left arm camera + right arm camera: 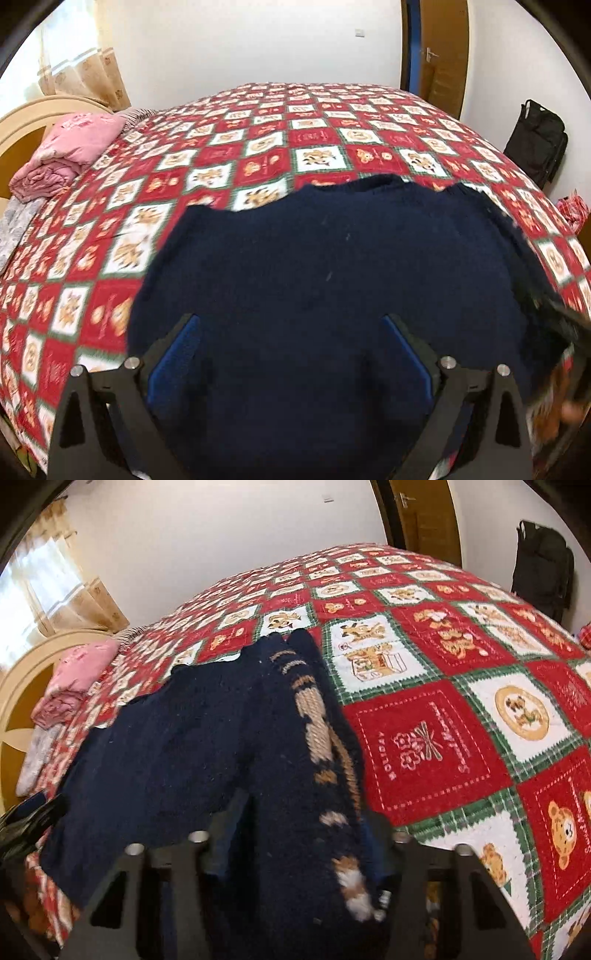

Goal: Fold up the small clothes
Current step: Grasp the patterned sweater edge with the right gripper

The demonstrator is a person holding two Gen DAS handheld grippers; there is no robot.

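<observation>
A dark navy knitted sweater (pixel 325 280) lies spread on the bed's red, white and green checked quilt with bear prints (pixel 229 147), filling the lower middle of the left wrist view from about 4 o'clock round to 8 o'clock. The left hand-held gripper (pixel 290 325) hovers over it with its 2 blue-padded fingers (pixel 181 354) set wide apart, open, with nothing but the sweater's flat surface showing between them. In the right wrist view the same sweater (pixel 207 760) rises in a bunched fold from 6 o'clock toward 12 o'clock, with a tan and white knitted pattern (pixel 317 716) running along its right edge. The right hand-held gripper (pixel 299 834) is closed on that fold, which fills the narrow space between its black fingers and hides the pads. The quilt (pixel 461 709) lies bare at 3 o'clock beside the fold. At 9 o'clock in the left wrist view a folded pink padded blanket (pixel 70 151) sits at the head of the bed against a curved cream wooden headboard (pixel 33 118). A black bag (pixel 539 140) stands against the white wall at 2 o'clock, near a brown wooden door (pixel 439 48).
</observation>
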